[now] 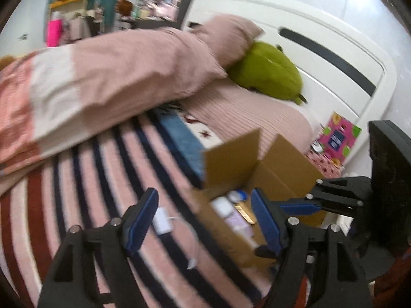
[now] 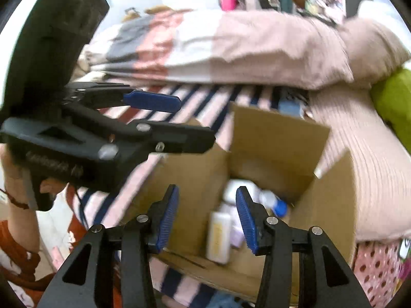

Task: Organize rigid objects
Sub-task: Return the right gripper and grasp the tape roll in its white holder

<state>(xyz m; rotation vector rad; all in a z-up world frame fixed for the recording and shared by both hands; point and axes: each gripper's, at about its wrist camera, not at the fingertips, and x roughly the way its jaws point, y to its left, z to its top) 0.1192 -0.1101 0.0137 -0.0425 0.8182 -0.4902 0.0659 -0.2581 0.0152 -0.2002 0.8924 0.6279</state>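
An open cardboard box (image 1: 280, 164) (image 2: 277, 133) sits on a striped bed cover. It holds several bottles and tubes, among them a pale tube (image 2: 218, 236) and a white bottle with a blue cap (image 2: 272, 202). My left gripper (image 1: 205, 218) is open and empty, above the box's left edge and the cover. A small white charger block (image 1: 161, 220) lies on the cover between its fingers. My right gripper (image 2: 206, 218) is open and empty, just above the box's near side. The left gripper also shows in the right wrist view (image 2: 179, 118), left of the box.
A folded pink and white duvet (image 1: 102, 77) lies across the bed behind the box. A green plush toy (image 1: 269, 71) rests by the white headboard (image 1: 334, 38). A pink packet (image 1: 339, 136) stands beside the bed. A cluttered shelf is in the far background.
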